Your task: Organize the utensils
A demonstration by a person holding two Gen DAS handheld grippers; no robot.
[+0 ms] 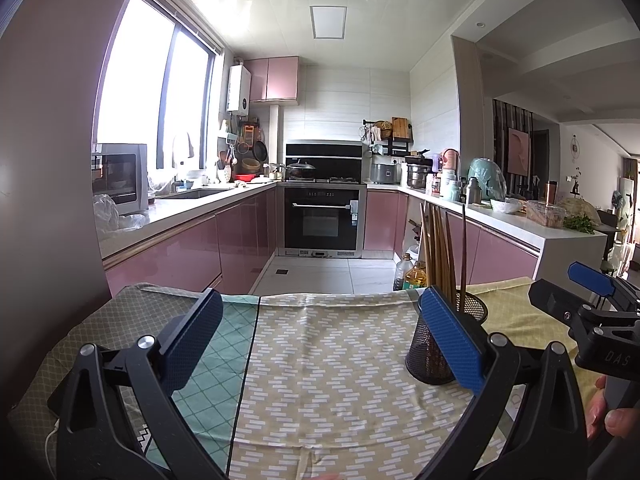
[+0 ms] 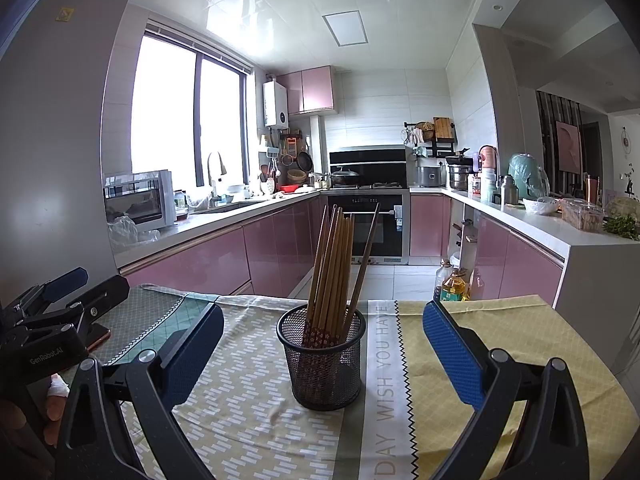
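A black mesh cup [image 2: 323, 356] stands upright on the patterned tablecloth [image 2: 248, 400], with several wooden chopsticks [image 2: 332, 264] standing in it. It is centred ahead of my right gripper [image 2: 324, 336], which is open and empty, jaws wide on either side of it and short of it. In the left wrist view the same cup [image 1: 432, 356] sits behind the right finger of my left gripper [image 1: 320, 324], with the chopsticks [image 1: 438, 248] rising above it. The left gripper is open and empty over the cloth. The right gripper also shows at the right edge of that view [image 1: 560, 296].
The table's far edge [image 1: 320, 295] drops to the kitchen floor. Oil bottles [image 2: 452, 284] stand on the floor beyond it. Pink cabinets and counters run along both sides, with an oven [image 1: 324, 220] at the back. The left gripper body [image 2: 60, 308] sits at the left of the right wrist view.
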